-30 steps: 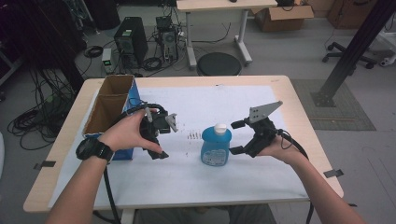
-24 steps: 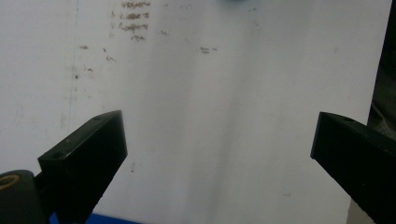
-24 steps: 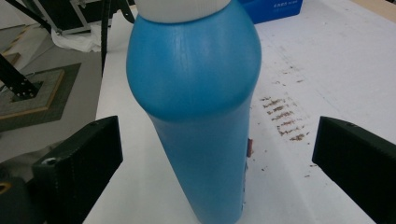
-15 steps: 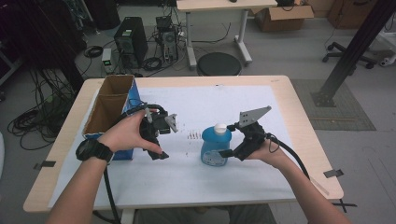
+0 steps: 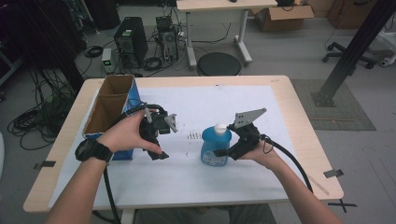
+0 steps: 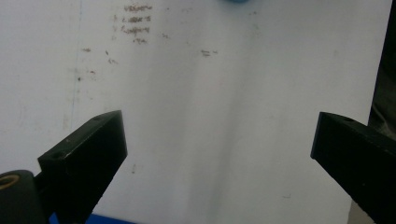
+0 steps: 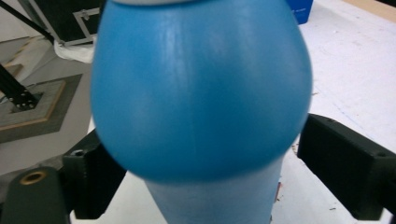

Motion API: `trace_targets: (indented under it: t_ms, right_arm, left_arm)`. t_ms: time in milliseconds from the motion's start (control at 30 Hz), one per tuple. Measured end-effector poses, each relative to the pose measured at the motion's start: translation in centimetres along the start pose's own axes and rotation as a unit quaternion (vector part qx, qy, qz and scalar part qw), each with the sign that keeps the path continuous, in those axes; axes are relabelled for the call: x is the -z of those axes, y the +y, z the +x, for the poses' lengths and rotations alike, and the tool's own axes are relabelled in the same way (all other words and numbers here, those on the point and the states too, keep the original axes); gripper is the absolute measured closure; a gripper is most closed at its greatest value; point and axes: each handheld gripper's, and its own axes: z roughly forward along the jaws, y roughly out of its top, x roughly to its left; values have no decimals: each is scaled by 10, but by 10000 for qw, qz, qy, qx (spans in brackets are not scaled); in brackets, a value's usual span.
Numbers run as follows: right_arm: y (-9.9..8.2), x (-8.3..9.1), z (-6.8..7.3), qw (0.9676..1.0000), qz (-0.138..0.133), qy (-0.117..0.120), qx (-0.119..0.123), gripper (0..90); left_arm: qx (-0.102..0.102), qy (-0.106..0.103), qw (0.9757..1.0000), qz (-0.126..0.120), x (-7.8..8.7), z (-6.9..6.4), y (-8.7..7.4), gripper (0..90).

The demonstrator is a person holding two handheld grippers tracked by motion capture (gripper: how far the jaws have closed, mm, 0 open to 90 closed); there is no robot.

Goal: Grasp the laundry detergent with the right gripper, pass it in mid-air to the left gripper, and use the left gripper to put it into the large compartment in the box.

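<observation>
A blue plastic bottle (image 5: 215, 148) with a white cap stands upright on the white sheet (image 5: 196, 105) near the table's middle. My right gripper (image 5: 225, 151) has come up to its right side; in the right gripper view the bottle (image 7: 201, 93) sits between the two black jaws, which straddle its lower body and stand open (image 7: 212, 158). My left gripper (image 5: 161, 142) hovers left of the bottle, held in a hand with a black wristwatch. Its jaws (image 6: 217, 140) are wide open over bare white sheet with nothing between them.
An open cardboard box (image 5: 109, 109) with blue sides stands at the table's left, just behind the left hand. Small dark marks (image 5: 192, 136) dot the sheet between the grippers. The wooden table edge (image 5: 299, 121) runs along the right. Cables trail from both grippers toward the near edge.
My right gripper has moved left toward the bottle until its jaws straddle it. The left gripper has stayed where it was.
</observation>
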Motion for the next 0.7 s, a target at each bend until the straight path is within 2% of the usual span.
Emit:
trace_targets:
  t_ms: [700]
  right_arm:
    - [-3,-3,-3,10000,46,-49,-6,237]
  left_arm:
    - [-37,-18,10000,-6,-1,0,1,41]
